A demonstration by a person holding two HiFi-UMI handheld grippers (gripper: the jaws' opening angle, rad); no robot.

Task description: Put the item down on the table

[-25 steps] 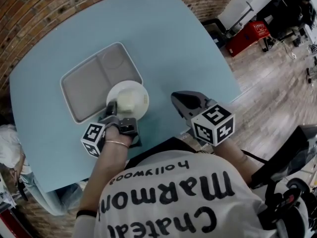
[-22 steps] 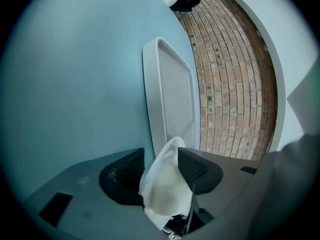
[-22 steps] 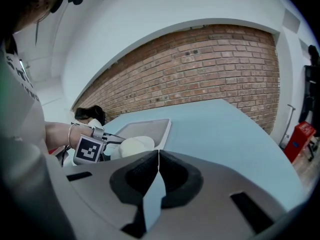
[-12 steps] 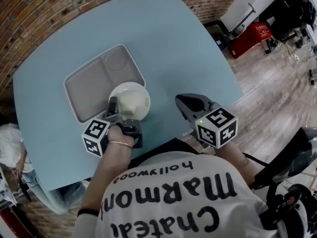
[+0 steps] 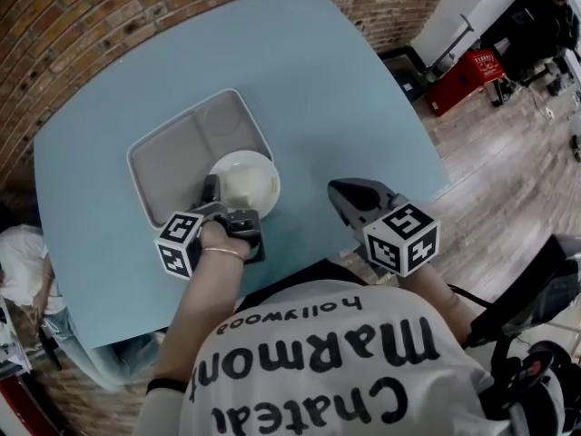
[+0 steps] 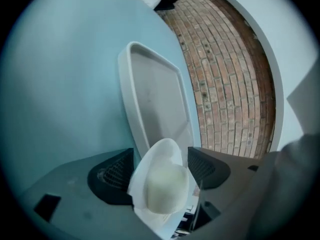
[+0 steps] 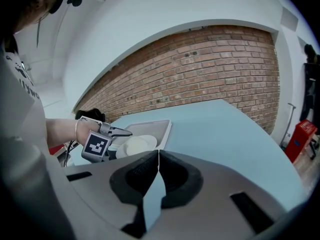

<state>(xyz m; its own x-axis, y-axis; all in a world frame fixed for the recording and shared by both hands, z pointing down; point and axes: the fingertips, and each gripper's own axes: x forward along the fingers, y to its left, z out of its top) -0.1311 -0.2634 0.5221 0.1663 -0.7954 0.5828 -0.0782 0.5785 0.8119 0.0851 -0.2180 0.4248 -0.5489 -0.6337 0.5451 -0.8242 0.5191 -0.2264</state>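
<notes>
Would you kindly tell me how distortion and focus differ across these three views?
Head view: fisheye bows the pale blue table. Left gripper view: the white round dish looks soft, too near the lens. Right gripper view: the red brick wall arches, corners go black.

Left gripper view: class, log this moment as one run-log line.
left gripper: jaws just opening, astride plate | plate: at near corner of tray | right gripper: shut, empty, over table

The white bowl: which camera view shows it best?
The head view: it shows nearly the whole bowl from above, at the tray's corner. The left gripper view shows it close but cut off below; the right gripper view, small and far.
</notes>
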